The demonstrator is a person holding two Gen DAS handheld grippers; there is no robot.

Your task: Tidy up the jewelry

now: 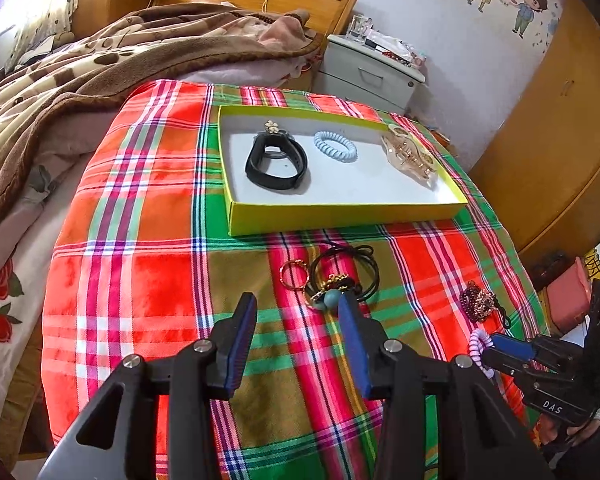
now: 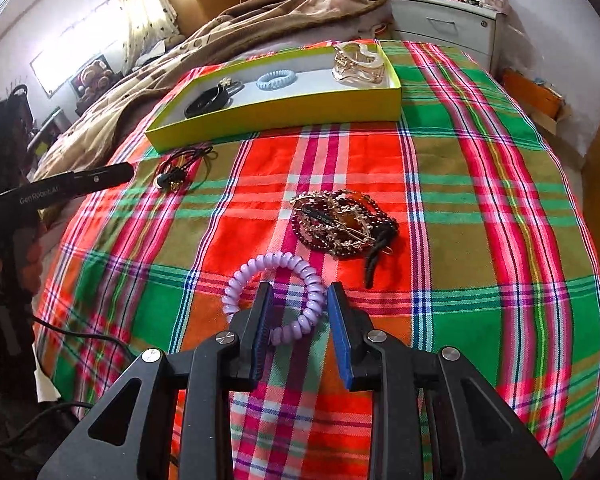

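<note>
A yellow-green box (image 1: 340,218) (image 2: 276,118) on the plaid cloth holds a black band (image 1: 278,160), a light blue coil hair tie (image 1: 335,146) and a gold claw clip (image 1: 410,152). My left gripper (image 1: 298,304) is open; black cords with a gold ring and a teal bead (image 1: 336,278) lie just past its right fingertip. My right gripper (image 2: 300,292) is open, with the near right arc of a purple coil hair tie (image 2: 276,294) lying between its fingers. A pile of dark red beads and gold hair clips (image 2: 344,222) lies beyond it.
The plaid cloth (image 1: 148,272) covers a raised surface beside a bed with a brown blanket (image 1: 100,64). A white nightstand (image 1: 370,72) stands behind. The right gripper shows at the right edge of the left wrist view (image 1: 496,346).
</note>
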